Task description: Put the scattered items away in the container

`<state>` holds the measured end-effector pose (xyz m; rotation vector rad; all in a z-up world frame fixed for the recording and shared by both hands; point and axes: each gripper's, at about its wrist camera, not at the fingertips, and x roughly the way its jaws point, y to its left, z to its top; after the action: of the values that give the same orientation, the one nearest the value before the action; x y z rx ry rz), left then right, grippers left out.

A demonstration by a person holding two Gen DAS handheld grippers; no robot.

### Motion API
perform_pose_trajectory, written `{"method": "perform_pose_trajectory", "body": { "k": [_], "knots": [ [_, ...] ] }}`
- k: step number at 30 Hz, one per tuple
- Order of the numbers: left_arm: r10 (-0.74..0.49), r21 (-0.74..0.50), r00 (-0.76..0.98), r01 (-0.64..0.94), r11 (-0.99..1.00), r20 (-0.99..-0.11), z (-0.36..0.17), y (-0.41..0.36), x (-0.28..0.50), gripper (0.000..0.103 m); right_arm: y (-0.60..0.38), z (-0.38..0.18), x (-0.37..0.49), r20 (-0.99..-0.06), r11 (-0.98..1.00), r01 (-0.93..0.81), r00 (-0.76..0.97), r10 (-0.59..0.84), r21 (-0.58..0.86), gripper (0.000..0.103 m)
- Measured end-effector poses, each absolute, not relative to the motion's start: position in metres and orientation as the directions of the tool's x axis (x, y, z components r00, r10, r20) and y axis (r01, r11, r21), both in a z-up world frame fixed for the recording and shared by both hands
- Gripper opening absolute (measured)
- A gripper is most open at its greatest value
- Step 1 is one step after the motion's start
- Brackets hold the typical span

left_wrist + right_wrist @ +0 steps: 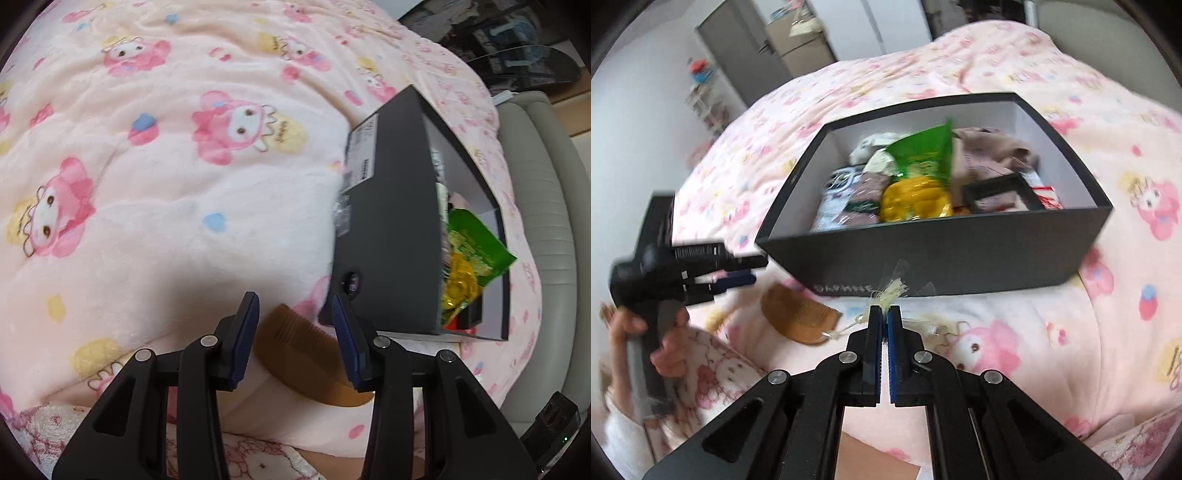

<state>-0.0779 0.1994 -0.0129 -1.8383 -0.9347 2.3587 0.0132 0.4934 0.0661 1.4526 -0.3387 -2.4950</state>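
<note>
While pinched tight on a small clear wrapped thing (892, 288), right gripper (884, 314) hangs just in front of black box (945, 251). Looks light, crinkly and soft; best held by its twisted end. Left gripper (295, 321) apart, empty, over wooden comb (295, 354). All on soft pink blanket (166, 184), bedroom around.

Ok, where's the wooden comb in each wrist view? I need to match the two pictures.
Left wrist view: the wooden comb lies low in the centre, on the blanket between the left gripper's open fingers.
Right wrist view: the comb sits lower left, under the left gripper, left of the shut right gripper.
Shared landmark: the black box, just beyond the comb in both.
</note>
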Motion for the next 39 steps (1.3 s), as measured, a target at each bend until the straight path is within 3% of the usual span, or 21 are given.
{"method": "perform_pose_trajectory", "body": {
  "k": [3,6,8,10,15,18,23,26,32,34,39],
  "knots": [
    [0.373,-0.453,-0.283,0.319,-0.832,-0.884,-0.016,0.205,-0.079,0.041,0.493,0.058,0.005,-0.844,-0.939,0.057,-0.422,-0.331,0.339,0.003],
    [0.365,-0.43,-0.254,0.292,-0.854,-0.896,-0.018,0.213,-0.079,0.041,0.486,0.048,0.002,-0.831,-0.918,0.061,-0.403,-0.383,0.393,0.012],
    [0.354,-0.412,-0.235,0.28,-0.867,-0.905,-0.02,0.217,-0.078,0.043,0.475,0.041,-0.001,-0.798,-0.872,0.096,-0.365,-0.48,0.481,0.033],
    [0.329,-0.38,-0.216,0.267,-0.886,-0.919,-0.022,0.223,-0.078,0.048,0.462,0.03,-0.009,-0.775,-0.831,0.12,-0.311,-0.551,0.543,0.043],
    [0.291,-0.326,-0.175,0.224,-0.918,-0.941,-0.026,0.232,-0.08,0.048,0.432,-0.002,-0.033,-0.805,-0.839,0.118,-0.241,-0.543,0.531,0.043],
    [0.381,-0.398,-0.121,0.173,-0.901,-0.916,-0.031,0.24,-0.078,0.057,0.429,-0.006,-0.033,-0.805,-0.844,0.123,-0.257,-0.535,0.522,0.041],
    [0.531,-0.537,-0.078,0.09,-0.839,-0.844,-0.03,0.257,-0.071,0.055,0.455,0.013,-0.024,-0.815,-0.883,0.116,-0.343,-0.466,0.455,0.036],
    [0.439,-0.457,-0.141,0.138,-0.879,-0.887,-0.027,0.25,-0.071,0.055,0.478,0.012,-0.021,-0.815,-0.886,0.035,-0.376,-0.441,0.463,0.036],
    [0.452,-0.457,-0.085,0.054,-0.888,-0.888,-0.03,0.268,-0.072,0.055,0.47,-0.002,-0.028,-0.812,-0.868,0.03,-0.338,-0.476,0.496,0.036],
    [0.432,-0.437,-0.122,0.025,-0.899,-0.894,-0.022,0.269,-0.069,0.048,0.463,-0.002,-0.027,-0.807,-0.865,0.051,-0.336,-0.486,0.499,0.036],
    [0.577,-0.586,-0.223,-0.028,-0.81,-0.786,0.016,0.259,-0.054,0.04,0.464,0.03,-0.013,-0.769,-0.865,0.114,-0.411,-0.489,0.489,0.033]
  ]
}}
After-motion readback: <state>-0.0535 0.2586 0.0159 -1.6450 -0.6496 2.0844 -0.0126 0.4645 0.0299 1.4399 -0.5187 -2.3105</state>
